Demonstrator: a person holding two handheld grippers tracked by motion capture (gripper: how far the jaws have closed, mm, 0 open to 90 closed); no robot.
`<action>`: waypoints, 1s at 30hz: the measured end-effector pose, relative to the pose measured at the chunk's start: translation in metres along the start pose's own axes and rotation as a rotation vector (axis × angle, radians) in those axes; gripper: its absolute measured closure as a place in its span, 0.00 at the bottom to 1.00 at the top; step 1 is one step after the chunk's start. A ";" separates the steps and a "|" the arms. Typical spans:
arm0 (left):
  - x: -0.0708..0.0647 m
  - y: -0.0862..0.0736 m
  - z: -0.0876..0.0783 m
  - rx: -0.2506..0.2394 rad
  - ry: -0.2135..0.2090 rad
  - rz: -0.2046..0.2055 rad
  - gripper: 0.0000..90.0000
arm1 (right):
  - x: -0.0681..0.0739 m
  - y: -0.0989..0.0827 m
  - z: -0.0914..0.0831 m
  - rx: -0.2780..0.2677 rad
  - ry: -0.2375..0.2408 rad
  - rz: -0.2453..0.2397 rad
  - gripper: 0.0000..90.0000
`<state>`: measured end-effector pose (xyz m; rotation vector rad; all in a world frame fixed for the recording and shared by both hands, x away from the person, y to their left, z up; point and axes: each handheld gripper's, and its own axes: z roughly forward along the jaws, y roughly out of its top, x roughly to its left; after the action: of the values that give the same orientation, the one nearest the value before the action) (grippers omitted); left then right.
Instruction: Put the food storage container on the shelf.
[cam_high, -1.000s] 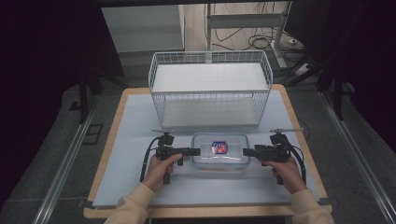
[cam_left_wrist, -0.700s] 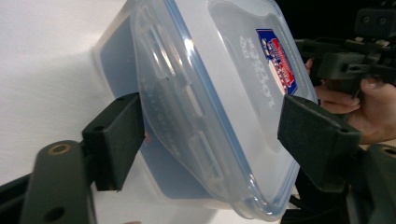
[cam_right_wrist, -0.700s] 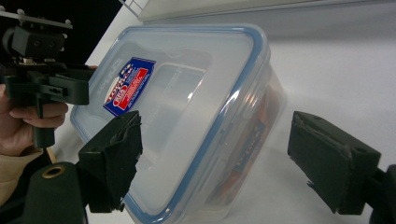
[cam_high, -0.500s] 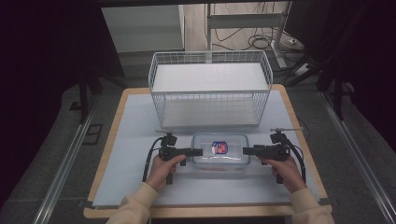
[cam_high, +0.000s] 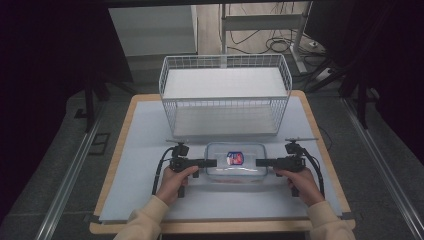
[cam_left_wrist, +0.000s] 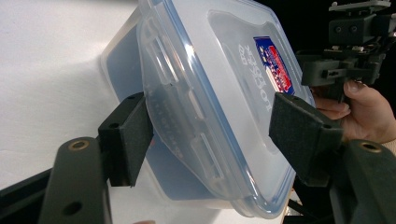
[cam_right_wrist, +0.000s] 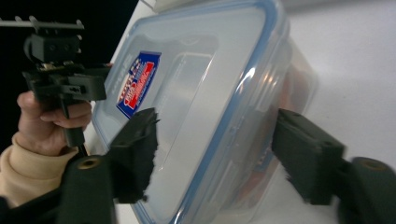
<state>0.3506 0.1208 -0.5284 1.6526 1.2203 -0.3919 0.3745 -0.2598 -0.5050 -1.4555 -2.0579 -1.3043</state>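
Box (cam_high: 235, 163), lidded and clear, sits low centre of the high view, before the basket (cam_high: 225, 95). Over the last second both grippers closed in: left gripper (cam_left_wrist: 210, 140) and right gripper (cam_right_wrist: 219, 149) now straddle its ends, jaws wide, gripping nothing; a 2-handed lift looks next.

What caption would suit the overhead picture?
Two hand-held grippers flank a lidded plastic container before a wire basket.
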 end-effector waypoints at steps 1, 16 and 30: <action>0.000 0.000 0.000 -0.001 0.002 0.002 0.34 | -0.002 0.000 -0.002 -0.008 0.012 0.024 0.42; -0.004 -0.006 -0.006 -0.032 -0.005 0.015 0.40 | -0.001 -0.005 -0.009 -0.043 0.028 0.052 0.50; -0.021 -0.021 -0.016 -0.077 0.025 0.090 0.48 | 0.014 -0.018 -0.020 -0.070 0.012 -0.044 0.56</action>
<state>0.3188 0.1231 -0.5175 1.6440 1.1608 -0.2656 0.3481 -0.2687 -0.4938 -1.4349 -2.0671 -1.4129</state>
